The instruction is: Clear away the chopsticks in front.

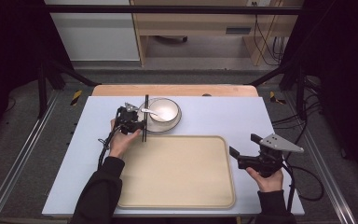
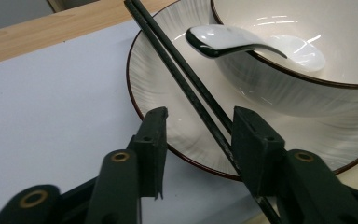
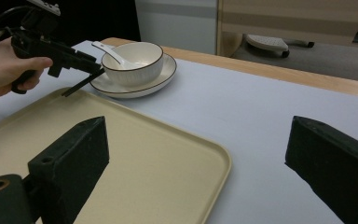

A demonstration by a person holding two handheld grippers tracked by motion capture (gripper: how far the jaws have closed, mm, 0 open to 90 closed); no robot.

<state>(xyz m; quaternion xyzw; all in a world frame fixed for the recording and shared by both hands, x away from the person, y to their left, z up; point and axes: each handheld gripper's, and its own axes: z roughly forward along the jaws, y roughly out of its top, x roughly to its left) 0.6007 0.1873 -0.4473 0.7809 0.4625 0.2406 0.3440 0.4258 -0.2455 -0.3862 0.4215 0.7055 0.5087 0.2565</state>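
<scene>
A pair of black chopsticks (image 1: 145, 116) lies across the left rim of a white plate (image 1: 173, 126) on the table's far side. On the plate stands a white bowl (image 1: 165, 111) with a white spoon (image 1: 148, 111) leaning over its left edge. My left gripper (image 1: 142, 123) reaches in from the left. In the left gripper view the chopsticks (image 2: 186, 81) run between its jaws, against the right pad (image 2: 254, 140), with a gap to the left pad, so the gripper (image 2: 200, 114) is open. My right gripper (image 1: 243, 144) hovers open right of the tray, nothing between its jaws.
A large beige tray (image 1: 177, 175) lies in front of the plate, its far rim just under the chopsticks' near end. The pale table top (image 1: 223, 114) ends in a wooden strip at the back. Metal frame rails and cables run along both sides.
</scene>
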